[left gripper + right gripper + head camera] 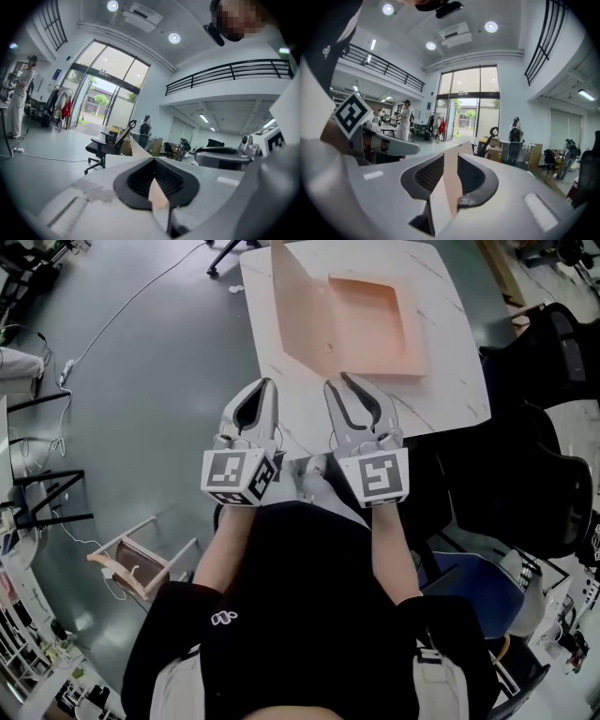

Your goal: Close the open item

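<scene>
An open pink flat box (370, 324) lies on the white marble table (450, 399), its lid (298, 315) standing up on the left side. Both grippers hover over the table's near edge, short of the box and touching nothing. My left gripper (267, 382) has its jaws together with nothing held. To its right, my right gripper (338, 382) is open and empty. In the right gripper view, a pink strip of the box shows through the gap of the right gripper (451, 183). The left gripper view shows only a thin pink sliver between the jaws of the left gripper (157, 190).
Black office chairs (553, 362) crowd the table's right side. A small wooden frame (131, 563) stands on the grey floor at lower left, and a cable (122, 310) runs across the floor at upper left. People stand far off in the hall (515, 129).
</scene>
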